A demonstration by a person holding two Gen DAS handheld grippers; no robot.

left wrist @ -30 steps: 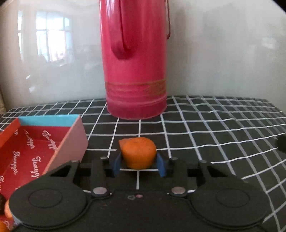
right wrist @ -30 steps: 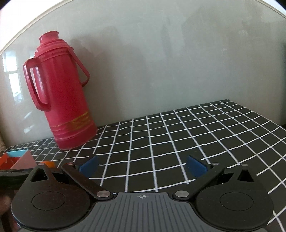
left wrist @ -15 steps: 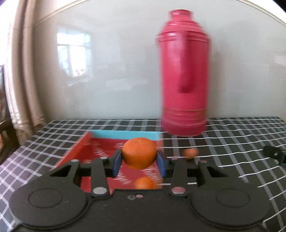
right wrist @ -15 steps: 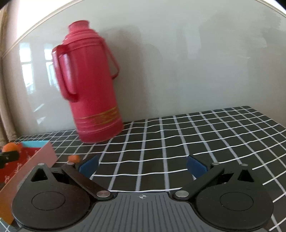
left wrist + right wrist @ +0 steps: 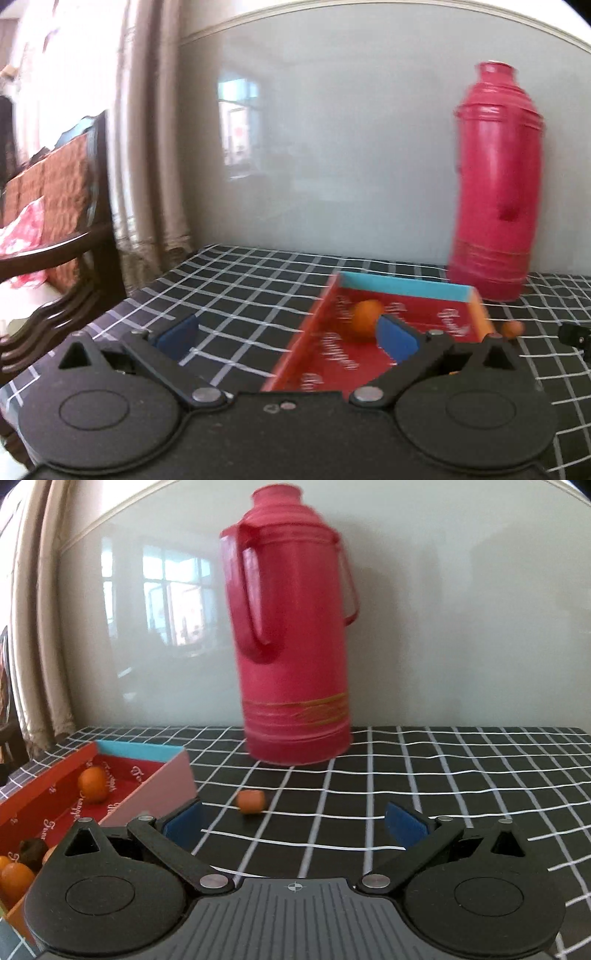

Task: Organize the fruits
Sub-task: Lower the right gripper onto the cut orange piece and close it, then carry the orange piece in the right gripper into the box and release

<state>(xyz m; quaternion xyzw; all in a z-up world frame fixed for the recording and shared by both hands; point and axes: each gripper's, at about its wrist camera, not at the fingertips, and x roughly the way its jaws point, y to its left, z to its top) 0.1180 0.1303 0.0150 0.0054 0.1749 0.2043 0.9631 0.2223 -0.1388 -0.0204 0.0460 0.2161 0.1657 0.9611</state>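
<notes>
Fingers of both grippers stand spread wide, with nothing between the blue pads.

Left gripper (image 5: 287, 334): jaws apart, empty. Its left pad (image 5: 177, 334) lies over the black-and-white checked tablecloth (image 5: 229, 291); its right pad (image 5: 397, 338) lies over the red box (image 5: 334, 354). In the left wrist view the box sits at about 1 o'clock from the gripper, with a light blue far wall. One orange (image 5: 366, 318) rests on the box floor, partly hidden behind the right pad. At 2 o'clock, outside the box and just beside its right wall, a small orange fruit (image 5: 511, 328) lies on the cloth. The red thermos (image 5: 496, 184) stands upright beyond the box's far right corner, against the pale wall. At 9 o'clock, off the table, a dark wooden chair (image 5: 74, 206) is visible.

Right gripper (image 5: 293, 821): jaws apart, empty, over the cloth. In the right wrist view the box occupies 9 to 10 o'clock. It holds the orange near its far end, and several orange fruits (image 5: 14, 877) plus one dark item (image 5: 32, 849) at its near end, partly hidden by the gripper body. The small fruit lies on the cloth at about 11 o'clock, between the box and the thermos base, touching neither. The thermos stands at 12 o'clock, handle facing the camera.
</notes>
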